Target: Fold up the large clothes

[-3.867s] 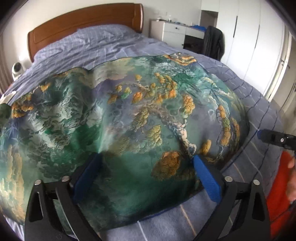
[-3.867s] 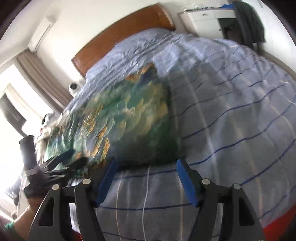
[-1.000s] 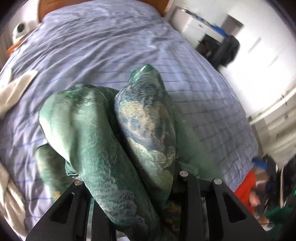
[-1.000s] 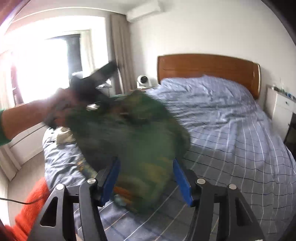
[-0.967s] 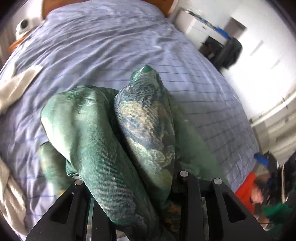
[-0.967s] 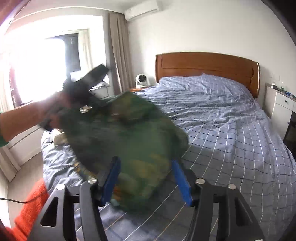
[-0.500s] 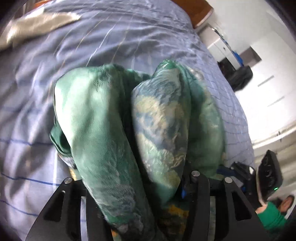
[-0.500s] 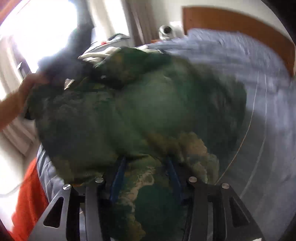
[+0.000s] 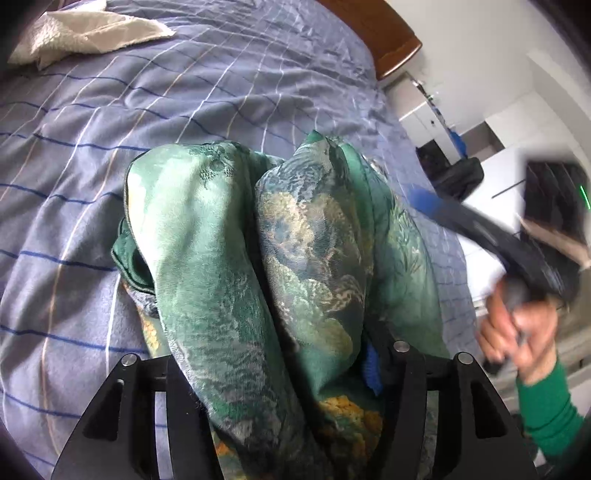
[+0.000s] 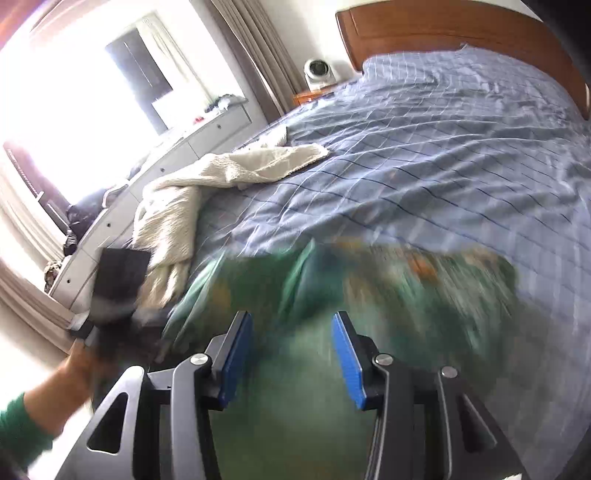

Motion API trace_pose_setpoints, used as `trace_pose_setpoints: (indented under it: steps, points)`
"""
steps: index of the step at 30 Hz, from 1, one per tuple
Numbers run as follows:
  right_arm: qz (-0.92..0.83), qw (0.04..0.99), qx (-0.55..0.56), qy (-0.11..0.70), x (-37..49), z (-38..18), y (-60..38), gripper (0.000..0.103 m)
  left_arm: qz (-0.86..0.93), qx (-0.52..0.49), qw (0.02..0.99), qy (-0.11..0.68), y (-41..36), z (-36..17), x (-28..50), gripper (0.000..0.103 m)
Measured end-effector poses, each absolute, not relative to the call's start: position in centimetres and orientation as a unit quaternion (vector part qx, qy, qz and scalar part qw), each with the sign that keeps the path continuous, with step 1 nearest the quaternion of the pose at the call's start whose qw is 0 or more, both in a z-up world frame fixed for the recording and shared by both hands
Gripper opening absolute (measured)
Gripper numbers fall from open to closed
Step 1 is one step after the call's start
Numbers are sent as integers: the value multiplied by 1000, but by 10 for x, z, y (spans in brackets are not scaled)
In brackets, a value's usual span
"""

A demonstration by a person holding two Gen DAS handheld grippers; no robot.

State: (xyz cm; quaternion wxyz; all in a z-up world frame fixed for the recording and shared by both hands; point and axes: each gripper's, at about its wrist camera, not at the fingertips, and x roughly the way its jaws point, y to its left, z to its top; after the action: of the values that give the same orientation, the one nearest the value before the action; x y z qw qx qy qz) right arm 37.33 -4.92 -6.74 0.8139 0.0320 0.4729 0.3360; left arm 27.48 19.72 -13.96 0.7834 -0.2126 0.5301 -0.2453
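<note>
A large green printed garment [image 9: 266, 258] with gold patches is bunched in my left gripper [image 9: 273, 369], which is shut on it; the cloth drapes over the fingers and hides the pads except a blue edge. In the right wrist view the same garment [image 10: 388, 295] lies blurred on the blue striped bedspread [image 10: 424, 147], spreading out ahead of my right gripper [image 10: 291, 350], whose blue pads stand apart with nothing gripped. The right gripper also shows in the left wrist view [image 9: 480, 229], blurred, beside the cloth.
A cream knitted garment [image 10: 207, 184] lies at the bed's left edge, also in the left wrist view [image 9: 81, 33]. A wooden headboard [image 10: 443, 26], a white dresser [image 10: 177, 147], a bright window and a small fan [image 10: 319, 70] surround the bed.
My right gripper has let go of the garment and opened; the cloth has dropped and spread on the bed. My left gripper stays shut on its bunch and has lowered toward the bed.
</note>
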Motion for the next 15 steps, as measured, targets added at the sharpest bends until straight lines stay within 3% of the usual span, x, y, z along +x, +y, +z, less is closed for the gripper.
trace_pose_setpoints:
  steps: [4, 7, 15]
  points:
    - [307, 761, 4, 571, 418, -129, 8, 48, -221, -189, 794, 534, 202, -139, 270, 62]
    - [268, 766, -35, 583, 419, -161, 23, 47, -207, -177, 792, 546, 202, -151, 276, 62]
    - [309, 806, -74, 499, 350, -98, -16, 47, -208, -162, 799, 541, 195, -156, 282, 61]
